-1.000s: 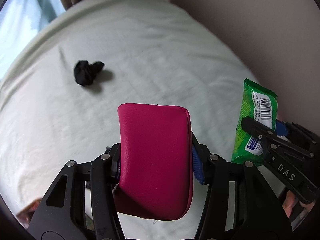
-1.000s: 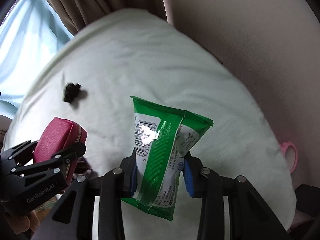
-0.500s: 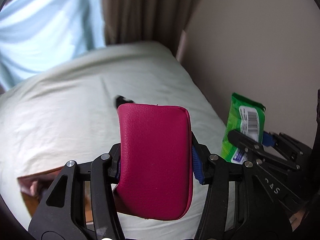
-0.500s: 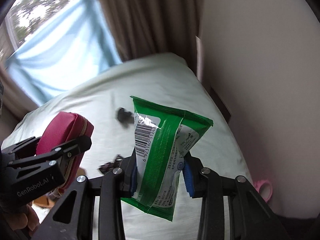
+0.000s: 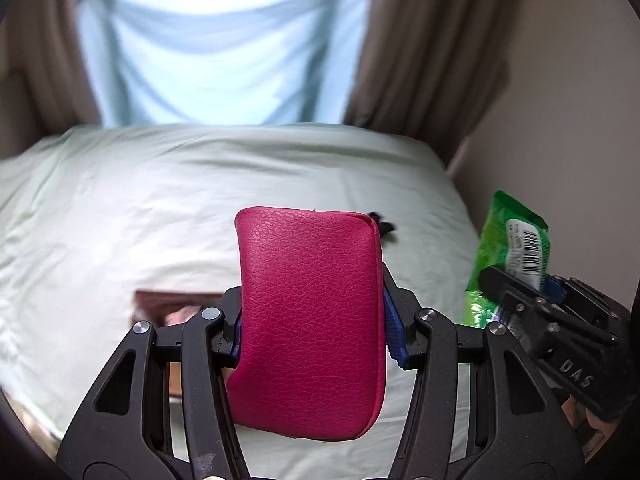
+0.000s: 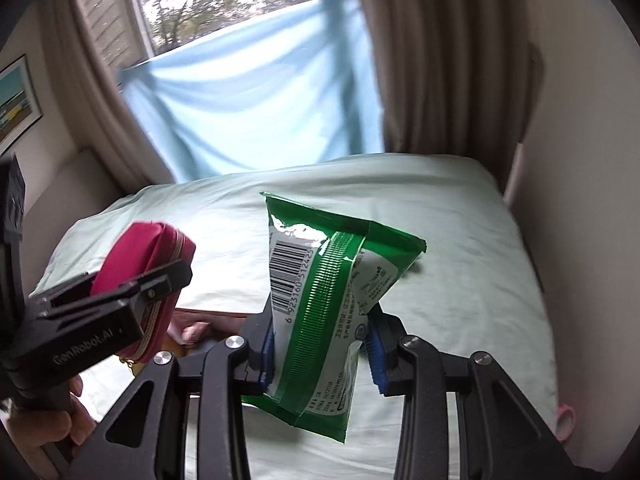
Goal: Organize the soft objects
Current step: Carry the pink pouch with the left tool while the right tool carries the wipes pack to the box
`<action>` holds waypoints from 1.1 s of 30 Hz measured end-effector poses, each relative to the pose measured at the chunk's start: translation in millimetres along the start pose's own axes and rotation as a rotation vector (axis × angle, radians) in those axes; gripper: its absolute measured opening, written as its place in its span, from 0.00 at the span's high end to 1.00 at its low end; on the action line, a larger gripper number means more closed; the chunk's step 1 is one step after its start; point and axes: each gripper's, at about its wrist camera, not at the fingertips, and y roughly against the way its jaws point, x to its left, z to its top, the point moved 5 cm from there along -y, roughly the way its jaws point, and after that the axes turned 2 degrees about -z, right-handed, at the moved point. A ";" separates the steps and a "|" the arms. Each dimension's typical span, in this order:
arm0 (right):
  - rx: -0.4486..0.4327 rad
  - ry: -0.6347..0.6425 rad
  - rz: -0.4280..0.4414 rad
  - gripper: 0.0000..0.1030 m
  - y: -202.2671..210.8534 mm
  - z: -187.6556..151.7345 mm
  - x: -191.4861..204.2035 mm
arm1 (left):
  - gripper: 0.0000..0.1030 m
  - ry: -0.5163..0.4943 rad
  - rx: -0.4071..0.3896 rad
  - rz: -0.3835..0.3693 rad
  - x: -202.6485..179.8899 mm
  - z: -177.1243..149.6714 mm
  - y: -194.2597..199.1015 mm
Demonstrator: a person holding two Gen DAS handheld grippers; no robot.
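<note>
My left tongs (image 5: pixel 312 336) clamp the pink pouch (image 5: pixel 310 320); my right tongs (image 6: pixel 322 350) pinch the green wipes pack (image 6: pixel 324 308), both raised above the bed (image 6: pixel 460 240). Risk: the glossy film may slide from its narrow grip.

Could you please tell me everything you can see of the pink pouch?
The pink pouch is a soft, rounded-rectangular case in magenta pebbled faux leather. The right wrist view shows a gold zipper along its edge and a small pull hanging at the bottom. It is puffy, zipped shut as far as visible, and held upright in the air above the pale green bedsheet, clamped across its flat sides by the left gripper; only the blue finger pads touch it.
</note>
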 end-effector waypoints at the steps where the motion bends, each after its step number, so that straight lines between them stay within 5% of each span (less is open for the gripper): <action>1: 0.004 0.003 0.014 0.67 -2.4 -0.9 14.6 | 0.53 0.023 0.000 0.012 17.5 -2.7 4.9; 10: 0.113 0.079 0.075 0.67 -58.6 -16.1 122.6 | 0.53 0.129 0.042 0.082 144.8 -31.6 15.2; 19: 0.220 0.122 0.054 0.67 -126.1 -41.0 180.3 | 0.53 0.165 0.161 0.075 223.5 -62.3 -38.8; 33: 0.472 0.149 0.015 0.67 -226.3 -81.2 191.1 | 0.53 0.099 0.354 0.032 237.1 -103.3 -129.2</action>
